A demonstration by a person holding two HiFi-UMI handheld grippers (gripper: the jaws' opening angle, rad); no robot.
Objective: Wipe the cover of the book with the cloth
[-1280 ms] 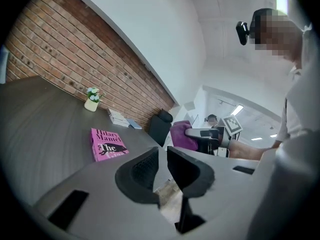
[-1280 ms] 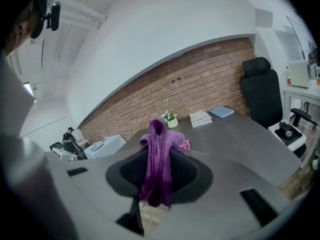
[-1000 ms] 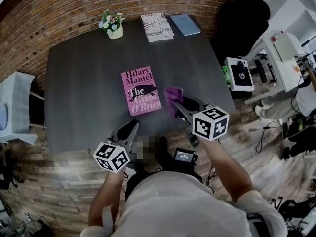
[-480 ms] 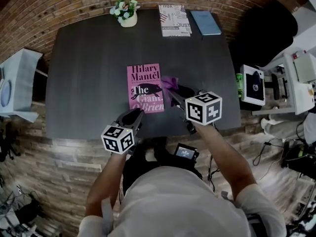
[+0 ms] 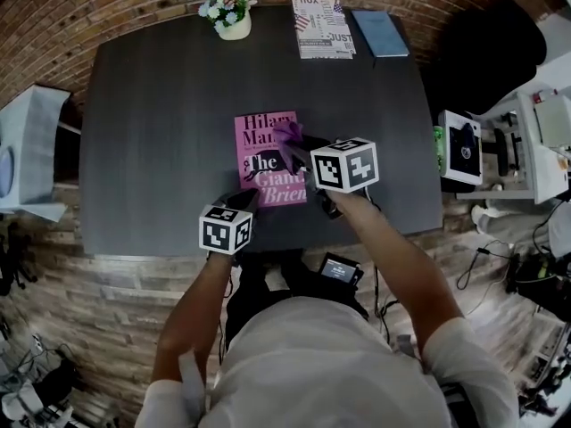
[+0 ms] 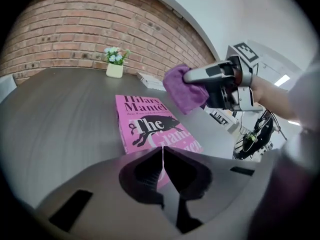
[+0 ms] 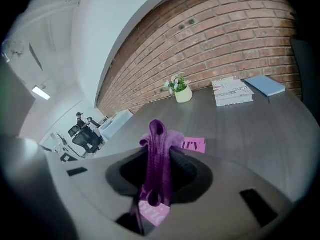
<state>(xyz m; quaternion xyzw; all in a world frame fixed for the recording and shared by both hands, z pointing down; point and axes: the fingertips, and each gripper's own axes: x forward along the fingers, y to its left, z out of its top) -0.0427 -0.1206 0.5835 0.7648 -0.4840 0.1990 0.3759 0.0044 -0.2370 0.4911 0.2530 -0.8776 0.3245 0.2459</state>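
Head view: the left gripper (image 5: 247,200) was clenched, its tips just beside the near left corner of the book (image 5: 257,160); I could not tell whether they touched it. The right gripper (image 5: 299,144) grasped the purple cloth (image 5: 286,134) over the book's right half. The book lay flat, cover up, in the middle of the dark table (image 5: 152,105). Its long axis ran near to far, with the title's top toward the far edge. The cloth and the right gripper hid the right ends of the title lines.

Left gripper view: the jaws had just been closing and met with nothing between them. The jaw housing cut off the book's near edge.

Right gripper view: the pads (image 7: 176,151) clamped a folded bunch of cloth that stood up between them. Only two pink slivers of the book showed past it.
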